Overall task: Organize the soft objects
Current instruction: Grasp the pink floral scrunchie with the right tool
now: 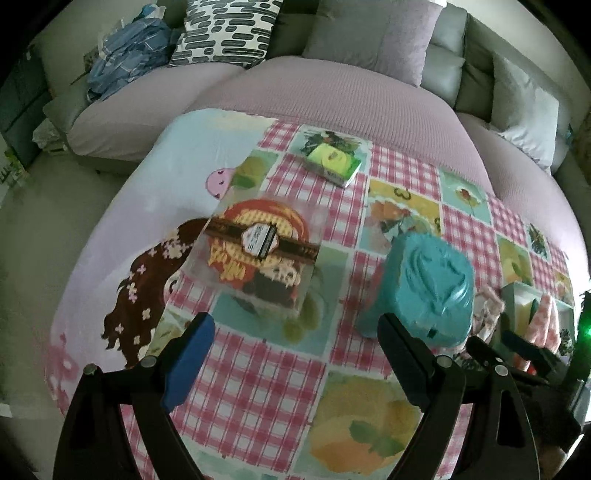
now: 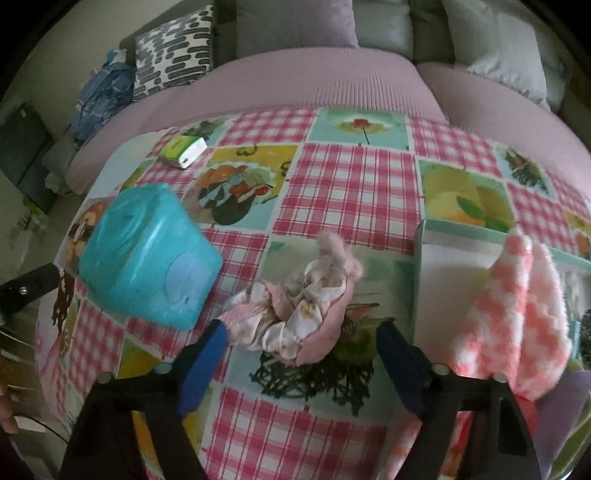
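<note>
A small pink and white cloth doll (image 2: 306, 306) lies on the checked tablecloth (image 2: 354, 184), right between the tips of my open right gripper (image 2: 303, 343), which holds nothing. A pink and white checked fluffy cloth (image 2: 517, 310) hangs out of a white box with a teal rim (image 2: 436, 258) at the right. A teal soft pack (image 2: 147, 262) lies at the left; in the left wrist view the teal pack (image 1: 428, 284) is just ahead of the right finger of my open, empty left gripper (image 1: 295, 328). A clear packet with a brown band (image 1: 258, 254) lies ahead.
A small green and white box (image 1: 334, 162) sits at the table's far side, also in the right wrist view (image 2: 183, 151). Behind the table stands a sofa with a lilac cover (image 1: 332, 92), a patterned cushion (image 1: 229, 29) and blue clothes (image 1: 125, 59).
</note>
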Motion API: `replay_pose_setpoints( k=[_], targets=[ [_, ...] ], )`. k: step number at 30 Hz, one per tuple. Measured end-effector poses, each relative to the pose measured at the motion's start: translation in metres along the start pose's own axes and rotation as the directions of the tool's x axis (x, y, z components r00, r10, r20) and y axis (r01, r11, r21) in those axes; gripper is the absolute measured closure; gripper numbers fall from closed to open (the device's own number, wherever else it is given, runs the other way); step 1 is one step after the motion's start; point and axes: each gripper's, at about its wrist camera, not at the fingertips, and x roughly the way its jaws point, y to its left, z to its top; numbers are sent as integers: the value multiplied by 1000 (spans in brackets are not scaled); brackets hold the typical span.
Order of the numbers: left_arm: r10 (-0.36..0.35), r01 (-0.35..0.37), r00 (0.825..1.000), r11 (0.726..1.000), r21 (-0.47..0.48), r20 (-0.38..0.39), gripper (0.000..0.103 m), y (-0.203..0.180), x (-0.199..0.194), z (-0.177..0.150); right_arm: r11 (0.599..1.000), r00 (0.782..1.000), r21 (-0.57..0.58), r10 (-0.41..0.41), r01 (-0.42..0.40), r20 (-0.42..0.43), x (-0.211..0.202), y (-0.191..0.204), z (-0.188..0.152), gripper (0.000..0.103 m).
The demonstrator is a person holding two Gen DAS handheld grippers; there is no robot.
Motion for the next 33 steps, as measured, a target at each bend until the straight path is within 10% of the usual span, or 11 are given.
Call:
replay_pose_setpoints(
  k=[16, 33],
  targets=[
    [-17, 21, 999, 996, 83, -51, 13, -16, 12, 12, 1000, 998, 6, -29, 29, -62, 19, -4, 19, 86],
    [-55, 60, 995, 996, 65, -78, 13, -16, 21, 61, 1000, 1000, -23, -19, 19, -6, -17, -4, 52, 91]
  ],
)
